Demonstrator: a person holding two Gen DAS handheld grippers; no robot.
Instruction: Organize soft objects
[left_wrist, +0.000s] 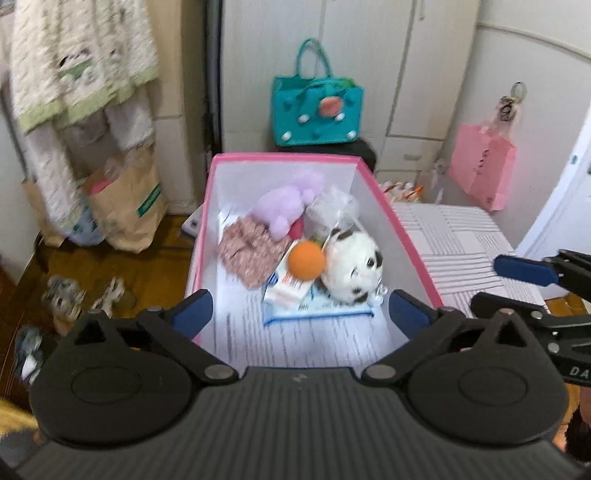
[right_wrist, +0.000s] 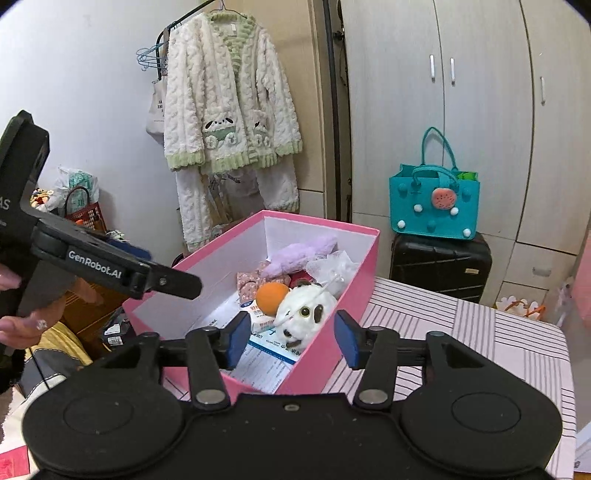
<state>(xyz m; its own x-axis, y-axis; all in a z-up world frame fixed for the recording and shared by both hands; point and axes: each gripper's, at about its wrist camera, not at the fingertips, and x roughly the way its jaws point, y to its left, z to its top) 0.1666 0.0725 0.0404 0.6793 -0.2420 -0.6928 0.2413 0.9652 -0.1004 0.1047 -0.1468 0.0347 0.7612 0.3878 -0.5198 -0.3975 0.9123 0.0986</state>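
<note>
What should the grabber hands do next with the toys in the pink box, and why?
Probably pull both back and look for another soft thing. The left gripper and right gripper are open and empty, and the spotted plush and orange ball already lie inside the pink box.

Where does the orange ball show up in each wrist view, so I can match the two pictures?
Left wrist: the orange ball sits mid-frame inside the pink box, left of the white plush toy.
Right wrist: the orange ball lies just left of centre in the pink box, again touching the white plush toy's left side.
Shared landmark: the teal felt bag behind the box.
</note>
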